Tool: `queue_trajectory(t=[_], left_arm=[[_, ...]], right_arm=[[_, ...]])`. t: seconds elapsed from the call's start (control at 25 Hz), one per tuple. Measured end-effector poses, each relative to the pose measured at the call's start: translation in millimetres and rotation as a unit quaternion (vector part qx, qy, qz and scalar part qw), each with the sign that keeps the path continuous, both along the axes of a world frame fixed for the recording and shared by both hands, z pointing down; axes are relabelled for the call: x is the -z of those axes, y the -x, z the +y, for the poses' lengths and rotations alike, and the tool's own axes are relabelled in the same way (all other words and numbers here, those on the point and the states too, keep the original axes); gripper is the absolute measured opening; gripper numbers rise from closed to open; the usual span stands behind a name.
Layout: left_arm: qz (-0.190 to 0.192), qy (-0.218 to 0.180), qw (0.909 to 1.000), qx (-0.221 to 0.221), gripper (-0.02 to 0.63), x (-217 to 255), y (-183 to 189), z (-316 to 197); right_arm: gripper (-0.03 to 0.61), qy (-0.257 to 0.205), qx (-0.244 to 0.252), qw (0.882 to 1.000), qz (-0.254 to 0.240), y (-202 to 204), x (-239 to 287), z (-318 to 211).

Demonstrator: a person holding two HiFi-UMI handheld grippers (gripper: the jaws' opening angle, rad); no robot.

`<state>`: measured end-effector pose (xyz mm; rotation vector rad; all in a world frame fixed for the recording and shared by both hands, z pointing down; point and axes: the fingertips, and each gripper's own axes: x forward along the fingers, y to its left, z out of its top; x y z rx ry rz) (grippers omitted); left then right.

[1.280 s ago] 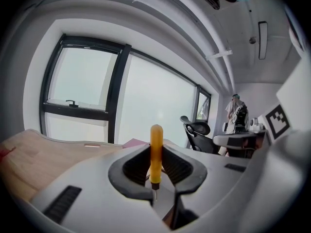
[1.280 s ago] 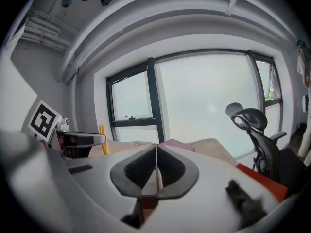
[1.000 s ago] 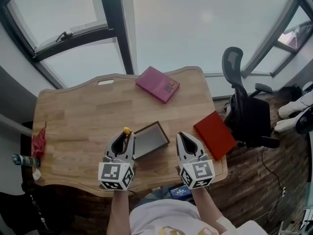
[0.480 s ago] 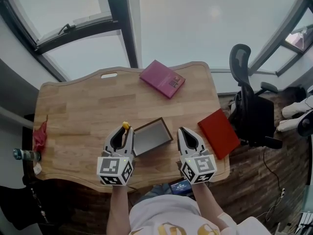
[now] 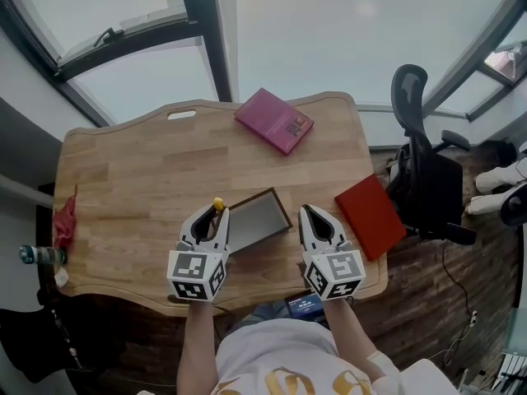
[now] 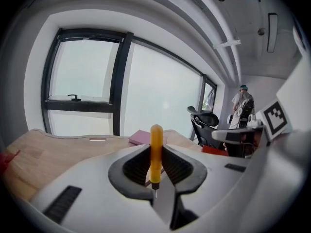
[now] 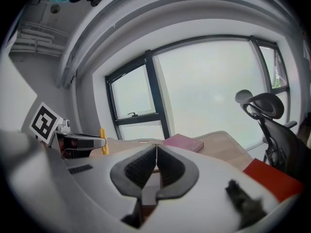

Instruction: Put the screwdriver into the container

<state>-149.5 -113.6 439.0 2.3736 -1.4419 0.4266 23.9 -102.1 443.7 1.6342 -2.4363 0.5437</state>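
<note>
My left gripper [image 5: 216, 215] is shut on a yellow-handled screwdriver [image 6: 156, 152], which stands upright between its jaws, handle up and metal tip down. In the head view the yellow handle [image 5: 217, 205] pokes out at the gripper's tips, just left of the container [image 5: 257, 220], a shallow open grey box with a dark rim at the table's front middle. My right gripper [image 5: 309, 218] hangs just right of the box, jaws shut with nothing between them [image 7: 156, 152]. The right gripper view also catches the screwdriver [image 7: 102, 141] at left.
A pink book [image 5: 274, 120] lies at the wooden table's [image 5: 132, 179] far edge and a red book [image 5: 370, 216] at its right edge. An office chair [image 5: 420, 171] stands right of the table. A red wrapper [image 5: 63, 227] and a bottle [image 5: 37, 255] sit at the left edge.
Both grippers keep their places beside the box, the screwdriver still held. The head camera has shifted slightly, so the table sits a little differently in the picture.
</note>
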Motion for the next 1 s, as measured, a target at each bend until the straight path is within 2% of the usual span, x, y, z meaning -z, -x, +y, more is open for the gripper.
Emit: queue_trajectory(t=[0.36,0.64,1.0], left_arm=[[-0.028,0.028,0.9989,-0.026,0.077,-22,-8,2],[-0.025,0.062,0.9972,-0.033,0.075,-44,-12,3],[-0.037,0.105,0.9927,-0.045,0.075,-70,-20,0]], right_arm=[[0.031,0.015,0.004,1.0,0.013,0,-15,-2],[0.032,0.031,0.008,0.999,0.014,0,-29,-2],[0.032,0.054,0.012,0.998,0.008,-6,-48,-11]])
